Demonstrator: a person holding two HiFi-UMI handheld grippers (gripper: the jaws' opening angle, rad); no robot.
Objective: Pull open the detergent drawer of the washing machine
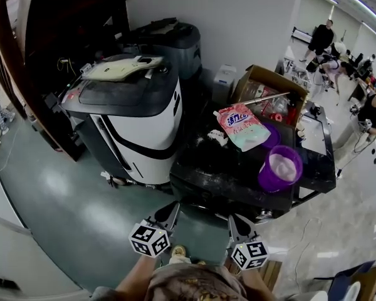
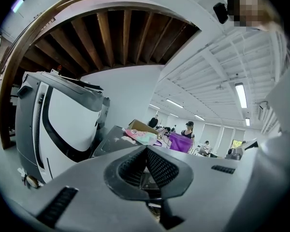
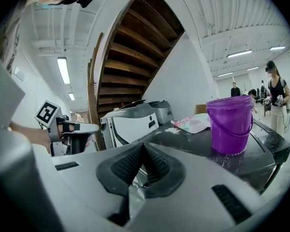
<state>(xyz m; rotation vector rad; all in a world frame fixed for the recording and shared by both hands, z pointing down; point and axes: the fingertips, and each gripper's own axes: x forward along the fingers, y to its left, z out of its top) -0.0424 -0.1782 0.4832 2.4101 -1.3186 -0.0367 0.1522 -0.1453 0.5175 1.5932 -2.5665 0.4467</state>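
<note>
The washing machine (image 1: 135, 121) is white with a dark top and stands left of centre on the floor; I cannot make out its detergent drawer. Both grippers are held low at the bottom of the head view, well short of the machine and apart from it. My left gripper (image 1: 171, 211) is shut with nothing between its pads. My right gripper (image 1: 234, 219) is also shut and empty. In the left gripper view the machine (image 2: 63, 124) rises at the left beyond the left gripper (image 2: 146, 150). The right gripper view shows it (image 3: 133, 123) past the right gripper (image 3: 142, 147).
A black table (image 1: 213, 174) stands right of the machine, carrying a purple bucket (image 1: 280, 168), a pink detergent bag (image 1: 241, 125) and a cardboard box (image 1: 269, 96). A grey appliance (image 1: 175, 42) sits behind the machine under a wooden staircase (image 3: 130, 47). People stand at the far right (image 1: 319, 39).
</note>
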